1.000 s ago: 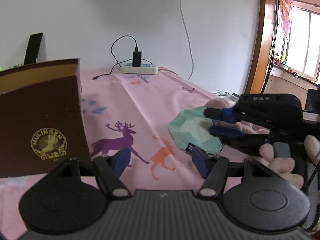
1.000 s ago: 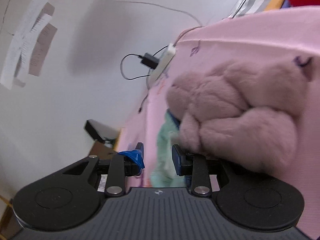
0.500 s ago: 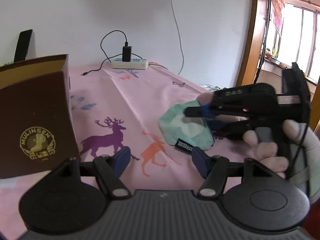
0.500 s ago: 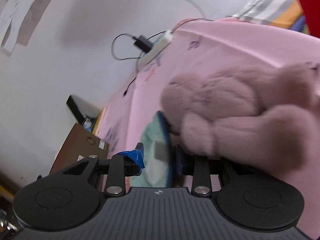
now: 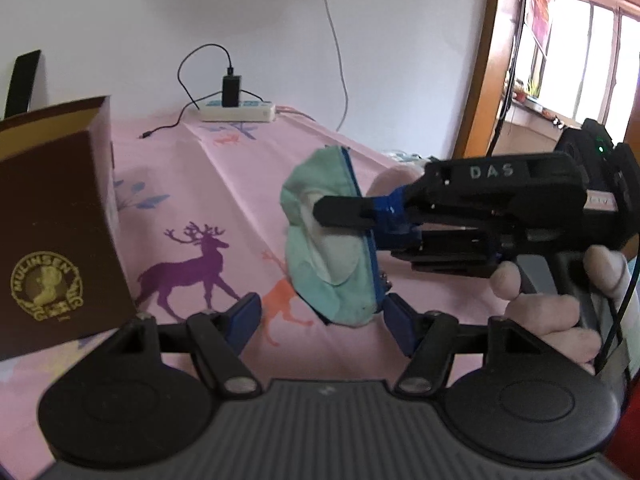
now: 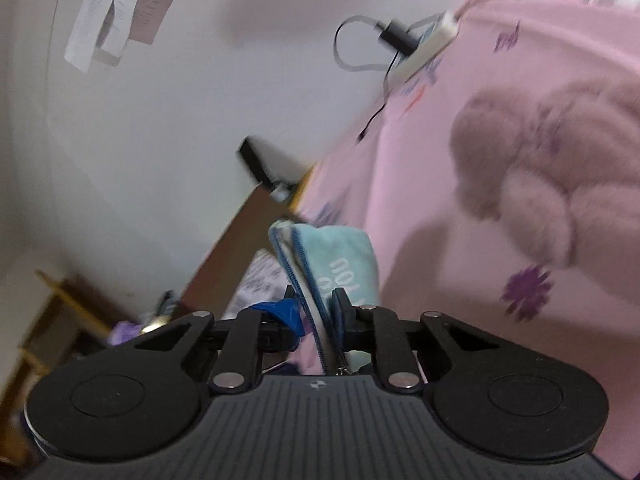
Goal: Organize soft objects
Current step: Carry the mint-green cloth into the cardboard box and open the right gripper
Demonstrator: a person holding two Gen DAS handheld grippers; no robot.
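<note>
Change: since a second ago the mint-green pouch [image 5: 332, 240] has come up off the pink sheet [image 5: 240, 184], where it lay flat, and now stands on edge in the air, with the right gripper's [image 5: 340, 216] jaws having just been closing on it.
Right gripper: clamped on the pouch near its blue zipper edge; in the right wrist view the pads [image 6: 340, 312] press the fabric from both sides [image 6: 316, 312].
Left gripper: jaws [image 5: 320, 316] stand apart with nothing between them, low over the sheet, just in front of the raised pouch.
Pouch: held above the sheet between the brown box [image 5: 52, 232] and the person's hand [image 5: 560, 300]; white lettering shows on one face in the right wrist view [image 6: 340, 264], too blurred to read in full.
Plush toy: pink and fluffy [image 6: 560, 168], lying on the sheet to the right of the pouch, apart from it; only a small bit shows behind the right gripper in the left wrist view.
Box: brown with a gold round emblem, upright on the left of the sheet.
Far end: a white power strip [image 5: 238, 112] with a black charger [image 5: 231, 90] plugged in lies by the wall.
Hand: wrapped around the right gripper's handle.
</note>
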